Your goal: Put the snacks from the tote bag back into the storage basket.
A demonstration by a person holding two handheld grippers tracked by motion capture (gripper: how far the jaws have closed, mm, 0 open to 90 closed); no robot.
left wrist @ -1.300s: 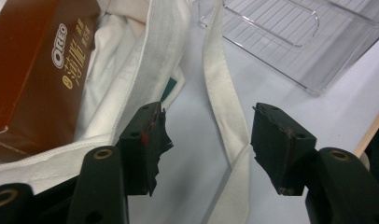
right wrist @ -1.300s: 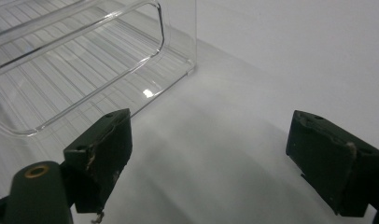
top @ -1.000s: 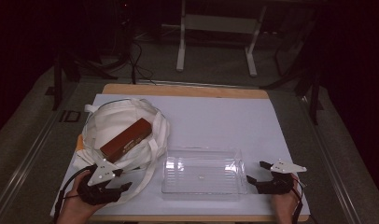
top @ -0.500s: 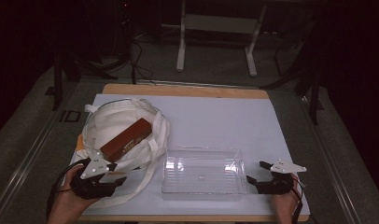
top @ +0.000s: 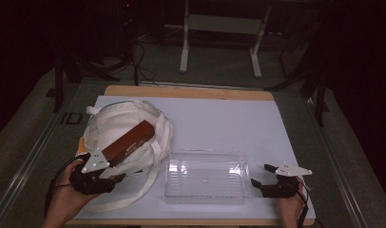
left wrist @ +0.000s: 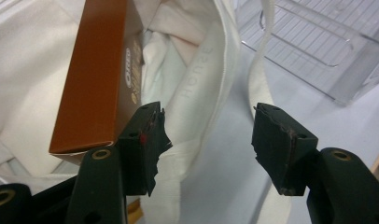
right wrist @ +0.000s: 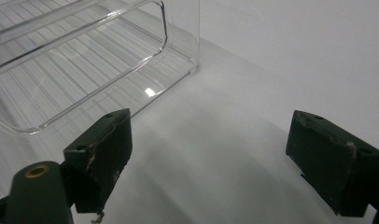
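High view: my left hand-held gripper (top: pixel 116 176) gapes just short of box (top: pixel 130 141).
Right hand-held gripper (top: pixel 258 181): agape beside tray (top: pixel 207 174).
Box: stiff, light; I'd pinch its narrow sides.

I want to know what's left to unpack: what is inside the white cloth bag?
A brown box lies in the white cloth bag, its near end poking out at the opening. Folds of cloth cover the rest of the bag's inside, so anything beneath the box is hidden.
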